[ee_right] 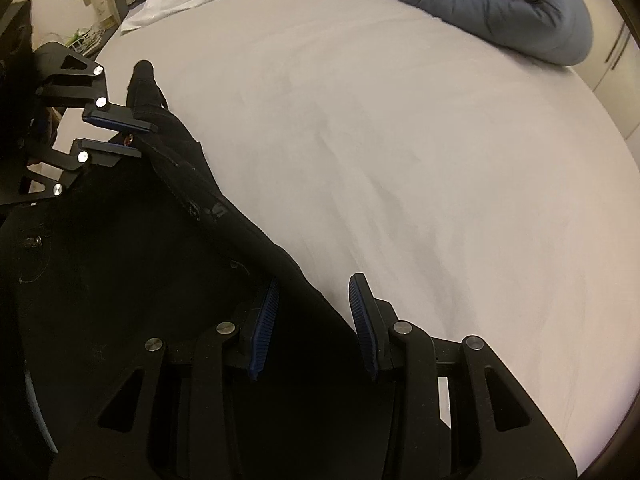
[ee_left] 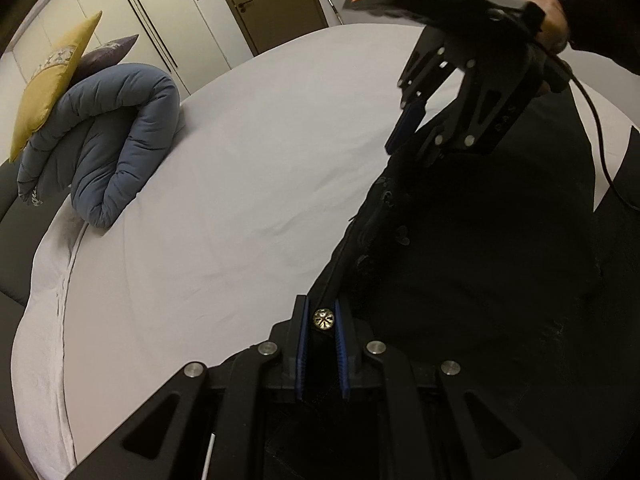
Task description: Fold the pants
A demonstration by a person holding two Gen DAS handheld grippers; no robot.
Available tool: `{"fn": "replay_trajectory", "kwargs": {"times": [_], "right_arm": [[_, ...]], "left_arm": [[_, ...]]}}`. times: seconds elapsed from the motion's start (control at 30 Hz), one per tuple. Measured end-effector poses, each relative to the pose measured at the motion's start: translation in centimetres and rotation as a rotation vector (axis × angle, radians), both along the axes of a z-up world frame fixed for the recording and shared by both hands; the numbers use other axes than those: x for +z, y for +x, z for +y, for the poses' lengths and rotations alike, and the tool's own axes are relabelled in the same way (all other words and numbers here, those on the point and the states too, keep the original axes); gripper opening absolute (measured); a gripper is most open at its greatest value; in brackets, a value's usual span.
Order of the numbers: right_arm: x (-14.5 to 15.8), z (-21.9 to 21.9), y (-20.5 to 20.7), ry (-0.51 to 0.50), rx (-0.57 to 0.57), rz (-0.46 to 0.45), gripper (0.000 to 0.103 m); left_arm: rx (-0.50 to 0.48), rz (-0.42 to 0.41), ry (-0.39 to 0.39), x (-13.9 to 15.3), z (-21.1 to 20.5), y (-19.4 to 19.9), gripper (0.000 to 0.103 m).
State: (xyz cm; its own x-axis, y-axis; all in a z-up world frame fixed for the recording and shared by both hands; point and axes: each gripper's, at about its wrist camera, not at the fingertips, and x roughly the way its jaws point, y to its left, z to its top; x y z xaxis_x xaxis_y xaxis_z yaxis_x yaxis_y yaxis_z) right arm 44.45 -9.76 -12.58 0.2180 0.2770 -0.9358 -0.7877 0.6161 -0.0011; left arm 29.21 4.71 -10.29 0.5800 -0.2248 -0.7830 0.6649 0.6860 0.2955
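Black pants stretch lengthwise between both grippers (waistband taut).

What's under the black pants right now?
The black pants lie on the bed's white sheet, which shows bare all along their edge. Whatever sits beneath the dark cloth itself is covered. The left gripper pinches the waistband at its metal button.

Left hand-held gripper jaws clamped nearly together, angled down. Right hand-held gripper jaws partly apart, pointing steeply down.
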Motion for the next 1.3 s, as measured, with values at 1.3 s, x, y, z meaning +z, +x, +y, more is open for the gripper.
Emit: {"fn": "replay_trajectory", "kwargs": {"times": [1.3], "right_arm": [[0.2, 16.2, -30.0, -0.127, -0.066, -0.101, 0.003]], "left_arm": [[-0.269, 0.142, 0.083, -1.6, 2.2, -23.7, 0.013]]}}
